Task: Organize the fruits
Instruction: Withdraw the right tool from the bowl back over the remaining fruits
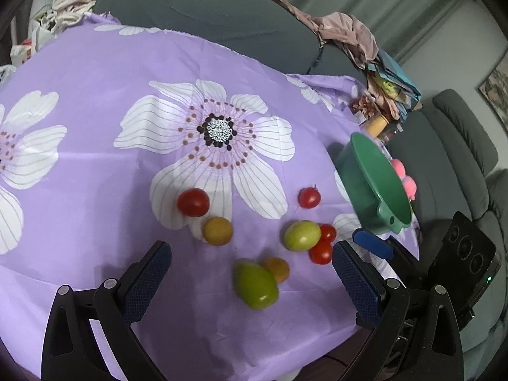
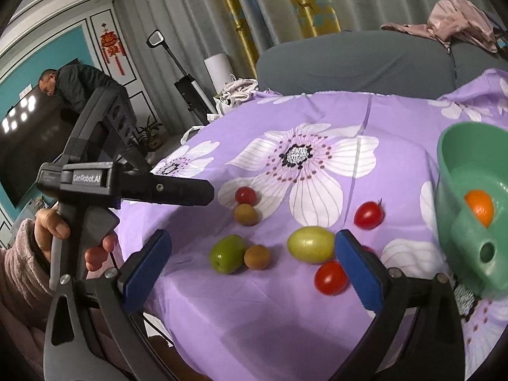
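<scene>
One round orange fruit (image 2: pixel 480 211) sits in the green plastic bowl (image 2: pixel 457 190), so the job has only just begun (that is my guess). Red, brown and green fruits lie on the purple flowered worktop (image 2: pixel 285 317). The egg-shaped yellow-green fruit (image 2: pixel 311 243) lies on its side, long way left to right. The left gripper (image 1: pixel 250 273) and right gripper (image 2: pixel 250 263) have their fingers apart, holding nothing.

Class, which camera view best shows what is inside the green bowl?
The right wrist view: it looks into the green bowl and shows an orange fruit inside. The left wrist view sees the bowl mostly edge-on, contents hidden.
</scene>
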